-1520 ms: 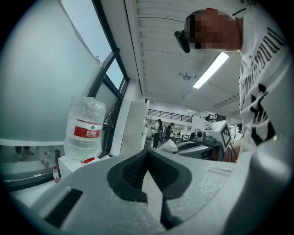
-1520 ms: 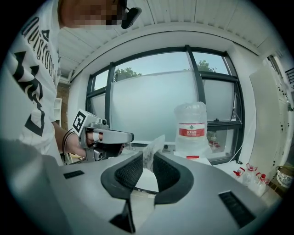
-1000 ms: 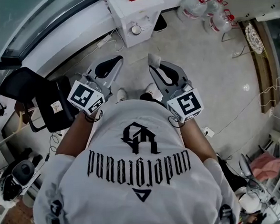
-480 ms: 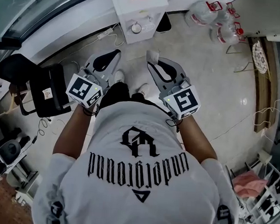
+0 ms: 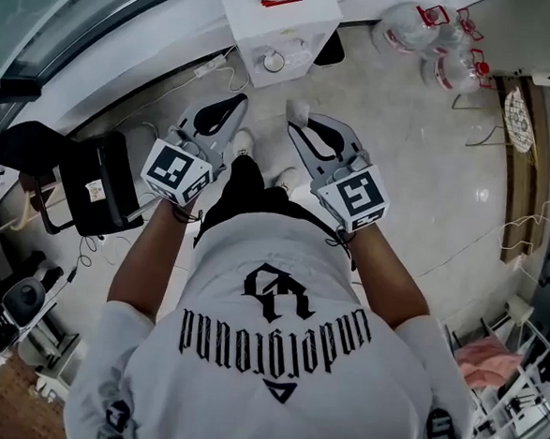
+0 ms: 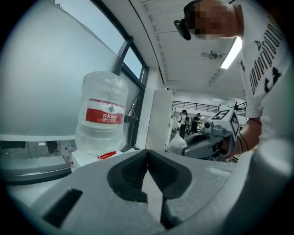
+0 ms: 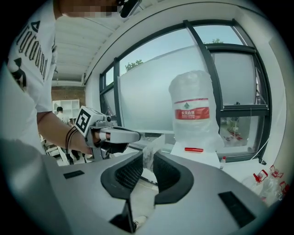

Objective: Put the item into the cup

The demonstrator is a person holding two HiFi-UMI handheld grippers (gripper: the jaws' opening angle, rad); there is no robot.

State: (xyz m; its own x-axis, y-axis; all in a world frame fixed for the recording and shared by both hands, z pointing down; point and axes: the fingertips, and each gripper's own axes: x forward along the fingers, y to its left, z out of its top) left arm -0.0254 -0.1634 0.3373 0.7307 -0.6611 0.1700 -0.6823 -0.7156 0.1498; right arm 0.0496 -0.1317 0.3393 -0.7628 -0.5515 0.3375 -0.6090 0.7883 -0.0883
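Both grippers have edged nearer the white cabinet (image 5: 313, 10) than a second ago: carry step, nothing delivered yet.
My right gripper (image 5: 297, 123) pinches the item (image 5: 297, 107), a crumpled translucent-white scrap, between ribbed black pads (image 7: 127, 173); the left gripper (image 5: 238, 103) is closed on nothing. What I take for the cup (image 5: 274, 62), a small round rim, sits on the cabinet top. Next I must bring the scrap over that rim.
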